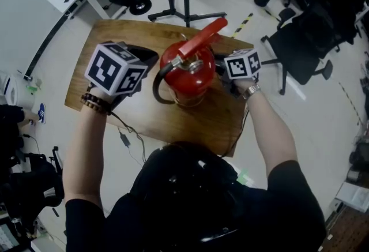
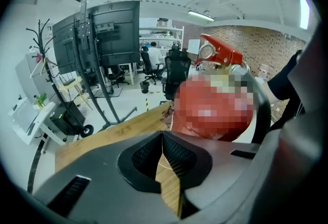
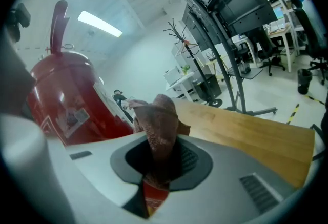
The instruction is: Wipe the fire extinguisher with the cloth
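Cloth (image 3: 160,125), brown and bunched, is clenched in the jaws of the right gripper (image 3: 164,159), its free end sticking out past their tips. Just ahead and to the left of those jaws stands the fire extinguisher (image 3: 66,100), upright on the wooden table (image 1: 115,37), long axis vertical. Whether the cloth touches its red side is unclear. The left gripper (image 2: 163,156) is clamped on nothing, with the cylinder ahead to its right. The right hand looks best placed to wipe.

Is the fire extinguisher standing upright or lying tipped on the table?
Upright. The fire extinguisher stands on its base on the wooden table, with its lever on top.
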`<state>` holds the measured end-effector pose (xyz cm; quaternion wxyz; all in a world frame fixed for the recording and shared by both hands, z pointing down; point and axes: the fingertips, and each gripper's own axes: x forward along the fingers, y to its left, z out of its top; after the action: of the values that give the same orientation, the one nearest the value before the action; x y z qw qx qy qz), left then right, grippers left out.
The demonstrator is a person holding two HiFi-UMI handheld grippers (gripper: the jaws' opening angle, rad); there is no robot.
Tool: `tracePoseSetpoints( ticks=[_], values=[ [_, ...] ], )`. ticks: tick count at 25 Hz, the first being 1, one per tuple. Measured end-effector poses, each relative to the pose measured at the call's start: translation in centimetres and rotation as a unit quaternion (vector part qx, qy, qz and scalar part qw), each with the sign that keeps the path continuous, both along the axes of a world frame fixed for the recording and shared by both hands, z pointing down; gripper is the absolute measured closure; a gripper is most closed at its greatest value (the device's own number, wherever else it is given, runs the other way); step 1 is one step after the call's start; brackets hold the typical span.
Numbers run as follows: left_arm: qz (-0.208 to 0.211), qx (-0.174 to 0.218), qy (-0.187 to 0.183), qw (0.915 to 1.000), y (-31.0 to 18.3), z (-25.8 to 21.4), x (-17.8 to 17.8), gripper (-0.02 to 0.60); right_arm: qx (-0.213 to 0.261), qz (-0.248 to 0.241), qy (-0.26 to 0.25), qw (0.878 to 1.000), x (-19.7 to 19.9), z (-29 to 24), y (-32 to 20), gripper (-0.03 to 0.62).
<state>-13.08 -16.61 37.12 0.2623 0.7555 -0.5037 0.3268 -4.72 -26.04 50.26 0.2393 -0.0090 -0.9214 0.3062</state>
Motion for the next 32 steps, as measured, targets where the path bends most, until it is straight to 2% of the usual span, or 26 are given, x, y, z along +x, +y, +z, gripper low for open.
tracePoseSetpoints(
  ticks=[6, 19, 32],
  values=[
    [-0.016, -0.025, -0.009, 0.9995, 0.2, 2.0, -0.7, 0.58, 0.007, 0.001, 0.039, 0.999, 0.4, 3.5, 0.3, 0.525],
    [-0.025, -0.045, -0.005, 0.9987, 0.6, 4.0, -1.3, 0.58, -0.031, 0.032, 0.093, 0.995, 0.9, 11.2, 0.4, 0.525],
    [-0.042, -0.056, 0.004, 0.9975, 1.5, 5.4, -1.7, 0.58, -0.022, 0.075, 0.141, 0.987, 1.8, 14.6, 0.1, 0.524]
  ],
)
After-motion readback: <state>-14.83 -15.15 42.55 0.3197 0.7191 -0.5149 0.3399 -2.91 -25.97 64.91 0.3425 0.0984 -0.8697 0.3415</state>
